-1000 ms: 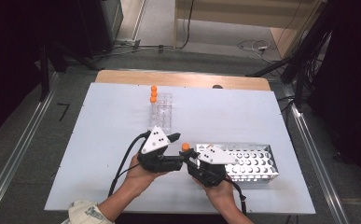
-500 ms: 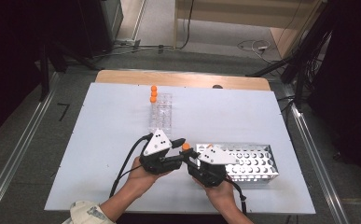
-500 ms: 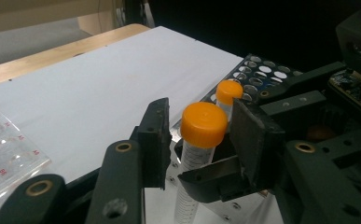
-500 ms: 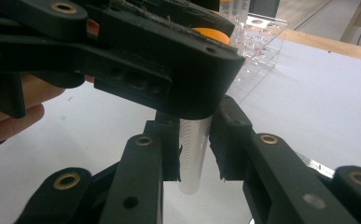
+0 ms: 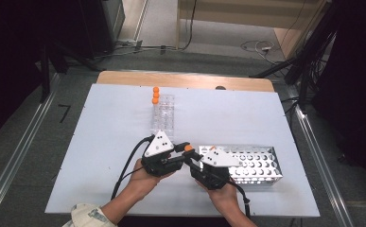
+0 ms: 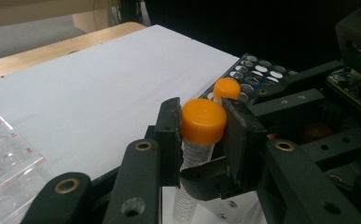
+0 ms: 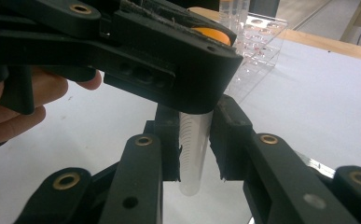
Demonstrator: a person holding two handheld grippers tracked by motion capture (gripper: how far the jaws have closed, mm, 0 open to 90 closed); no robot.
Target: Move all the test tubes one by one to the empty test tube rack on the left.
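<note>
Tube (image 7: 194, 149) is held upright between the two hands, left of the metal rack (image 5: 261, 163): body pinched by right gripper (image 7: 194, 140), orange cap (image 6: 203, 120) just clamped by left gripper (image 6: 200, 135). Cap should be twisted with the body kept steady and square. Small red markings on the clear rack (image 6: 3, 154) are unreadable.
</note>
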